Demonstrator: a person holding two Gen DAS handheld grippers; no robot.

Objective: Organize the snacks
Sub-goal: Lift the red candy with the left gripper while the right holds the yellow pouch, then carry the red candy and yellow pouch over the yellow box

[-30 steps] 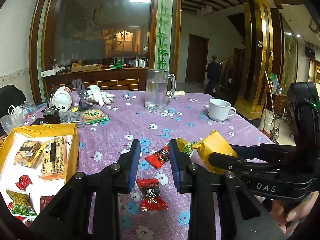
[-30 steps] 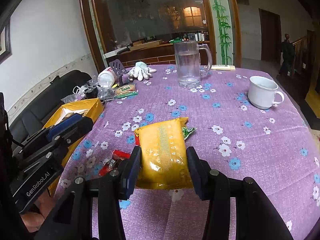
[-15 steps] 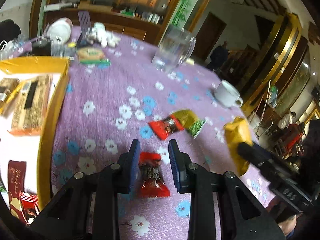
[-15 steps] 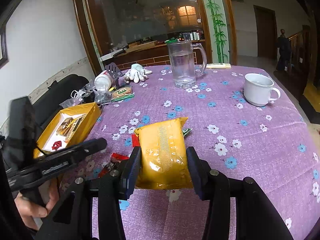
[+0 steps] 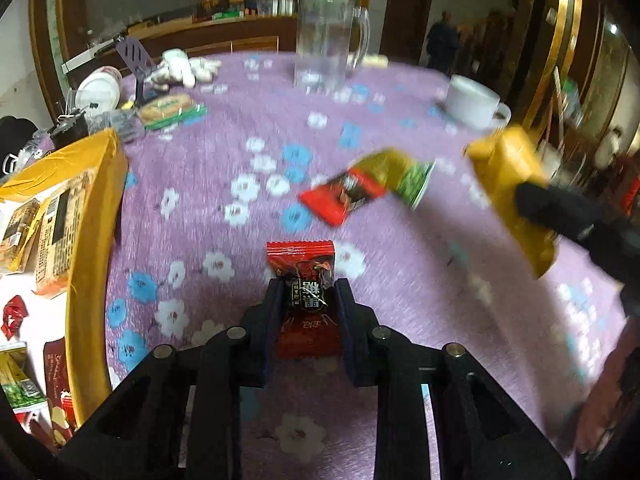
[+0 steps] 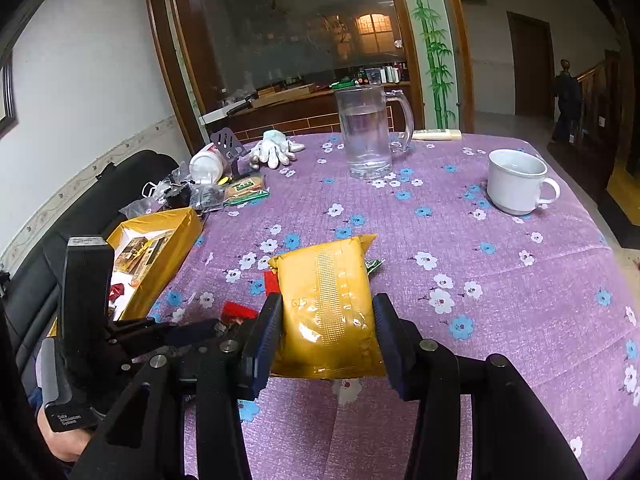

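On the purple flowered tablecloth (image 5: 400, 280), at six o'clock in the left wrist view, the left gripper (image 5: 306, 300) has just squeezed its jaws shut on a small red candy packet (image 5: 302, 276). The packet lies on the cloth. At three o'clock, the right gripper (image 6: 328, 320) is clamped on a yellow snack bag (image 6: 326, 304) and holds it up off the table. Between them, near one o'clock, lie a red wrapper (image 5: 342, 196) and a green and yellow packet (image 5: 400, 174), touching. At nine o'clock sits the yellow box (image 5: 94, 208) with snacks inside. Far back, at twelve o'clock, stands a glass mug (image 5: 326, 50). A white cup (image 5: 472, 102) sits at two o'clock.
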